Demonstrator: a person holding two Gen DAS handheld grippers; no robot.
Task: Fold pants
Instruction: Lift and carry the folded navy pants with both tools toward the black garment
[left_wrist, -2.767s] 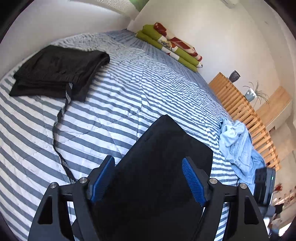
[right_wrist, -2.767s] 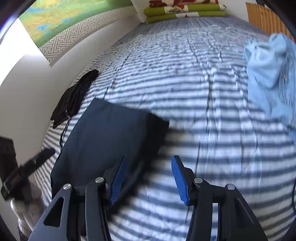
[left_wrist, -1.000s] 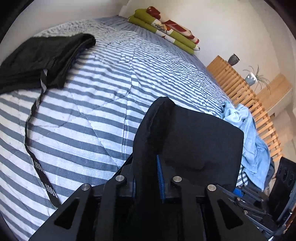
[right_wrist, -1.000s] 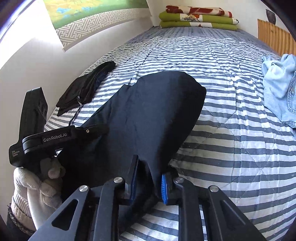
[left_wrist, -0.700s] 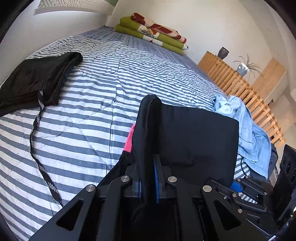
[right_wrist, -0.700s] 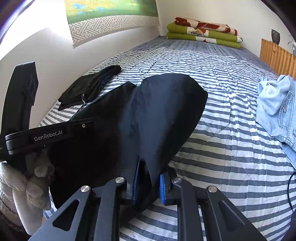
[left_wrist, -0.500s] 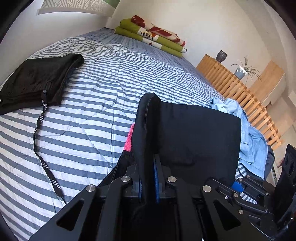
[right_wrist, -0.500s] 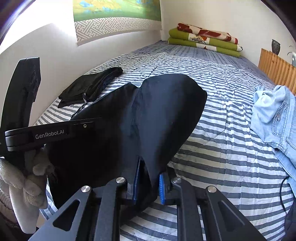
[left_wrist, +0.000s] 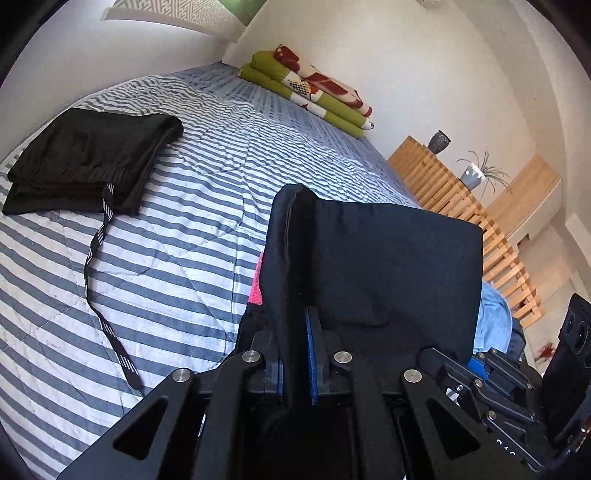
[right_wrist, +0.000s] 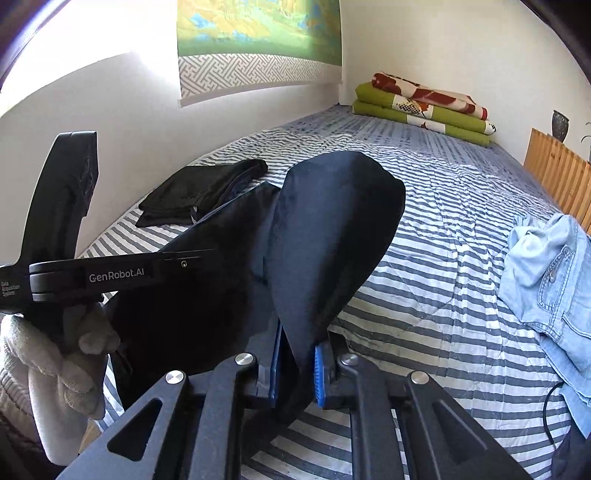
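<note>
Dark navy fabric fills the middle of both wrist views: the pants (left_wrist: 388, 266) are held up off the striped bed (left_wrist: 177, 236), folded over and draped forward from the two grippers. The left gripper (left_wrist: 297, 354) is clamped on one edge of the cloth, its blue fingers (left_wrist: 309, 354) pressed tightly against a thick seam, and the right gripper (right_wrist: 295, 373) is clamped on the opposite edge, its jaws having just been closing a little further with the fabric pinched between them. In the right wrist view the gloved left hand (right_wrist: 55, 354) is seen gripping its tool beside the hanging cloth. A strip of pink (left_wrist: 256, 280) shows under the dark layer near the left fingers; what it belongs to cannot be told. The grip is judged to be narrow on both sides, so a layer could be lost if only the outer ply is caught, and the fold would then open unevenly. If the two hands are not carried at the same pace, the cloth could be twisted or laid down skewed. The folded black garment (left_wrist: 88, 162) with its trailing drawstring (left_wrist: 99, 236) lies well apart on one side and the light denim clothes (right_wrist: 550, 280) on the other, so either could be dragged or covered if the pants are set down too far sideways.
</note>
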